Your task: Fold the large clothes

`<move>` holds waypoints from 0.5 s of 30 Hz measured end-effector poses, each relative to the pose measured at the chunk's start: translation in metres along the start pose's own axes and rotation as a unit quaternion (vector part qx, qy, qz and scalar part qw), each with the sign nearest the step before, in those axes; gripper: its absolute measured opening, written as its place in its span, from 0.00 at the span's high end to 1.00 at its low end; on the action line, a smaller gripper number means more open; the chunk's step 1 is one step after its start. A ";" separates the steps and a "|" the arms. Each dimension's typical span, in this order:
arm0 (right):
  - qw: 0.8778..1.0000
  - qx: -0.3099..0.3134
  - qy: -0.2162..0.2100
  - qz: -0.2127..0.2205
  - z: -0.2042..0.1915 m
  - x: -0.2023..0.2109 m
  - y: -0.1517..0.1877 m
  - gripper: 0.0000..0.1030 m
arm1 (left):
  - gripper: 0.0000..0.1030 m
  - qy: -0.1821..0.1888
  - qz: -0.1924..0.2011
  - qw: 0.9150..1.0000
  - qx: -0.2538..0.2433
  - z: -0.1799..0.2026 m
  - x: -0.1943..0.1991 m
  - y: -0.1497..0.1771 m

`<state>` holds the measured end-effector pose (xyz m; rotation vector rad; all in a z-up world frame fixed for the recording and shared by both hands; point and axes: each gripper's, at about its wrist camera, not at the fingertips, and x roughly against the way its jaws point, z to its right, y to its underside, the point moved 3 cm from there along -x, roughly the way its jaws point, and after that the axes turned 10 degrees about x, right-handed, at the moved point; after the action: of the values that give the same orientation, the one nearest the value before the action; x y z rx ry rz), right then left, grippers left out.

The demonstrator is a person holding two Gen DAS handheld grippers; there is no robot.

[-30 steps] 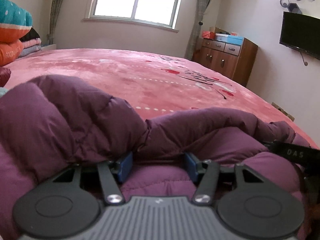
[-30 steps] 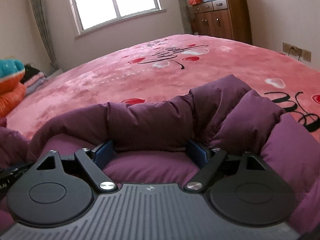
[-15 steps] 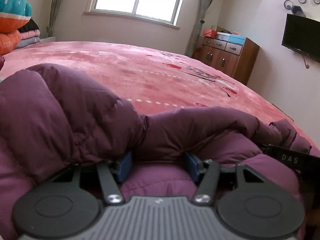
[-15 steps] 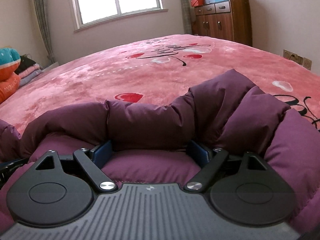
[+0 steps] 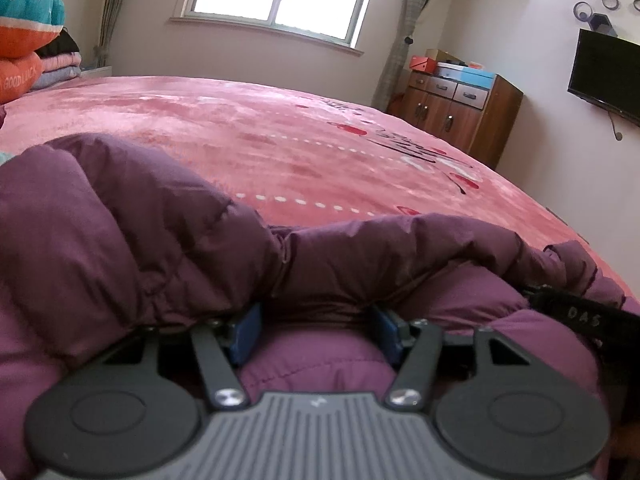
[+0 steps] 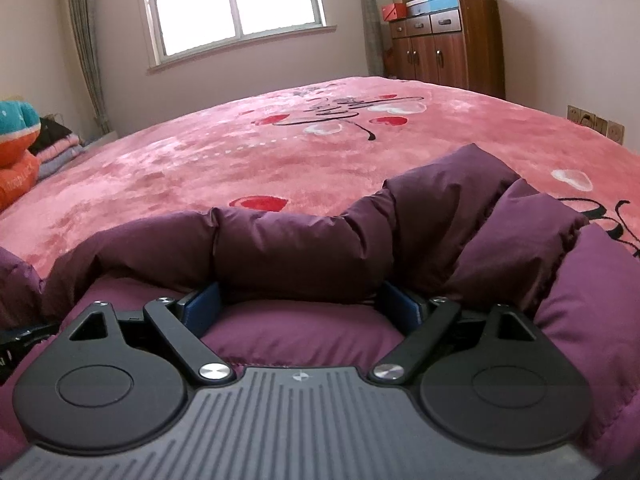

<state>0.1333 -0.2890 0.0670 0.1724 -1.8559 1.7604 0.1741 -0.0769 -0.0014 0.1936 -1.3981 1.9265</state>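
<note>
Purple down coat [image 5: 120, 232] bunched crosswise on bed [image 5: 280, 140]

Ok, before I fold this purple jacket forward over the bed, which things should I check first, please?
1. Hold of left gripper on the purple down jacket: cannot tell; jaws apart, just been opening, a fold between them.
2. Hold of right gripper: cannot tell; jaws wide, a fold between them.
3. pink blanket ahead free of objects: ok.
4. stacked pillows away from the fold path: ok.
5. black strap lying on the jacket: not ok, it may snag.
</note>
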 end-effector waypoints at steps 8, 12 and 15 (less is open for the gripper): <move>0.996 -0.068 -0.051 -0.005 0.021 0.024 -0.009 0.00 | 0.27 -0.009 -0.005 1.000 0.017 0.005 0.034 -0.017; 0.997 -0.074 -0.035 0.004 0.026 0.055 -0.019 0.00 | 0.19 0.019 0.028 0.999 0.009 0.032 0.071 -0.021; 0.998 -0.057 -0.012 0.022 0.026 0.085 -0.026 0.00 | 0.16 0.041 0.029 0.999 -0.007 0.061 0.083 -0.014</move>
<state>0.0672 -0.2925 0.1309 0.1088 -1.9863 1.6823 0.1057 -0.0893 0.0757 0.0679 -1.3758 1.9487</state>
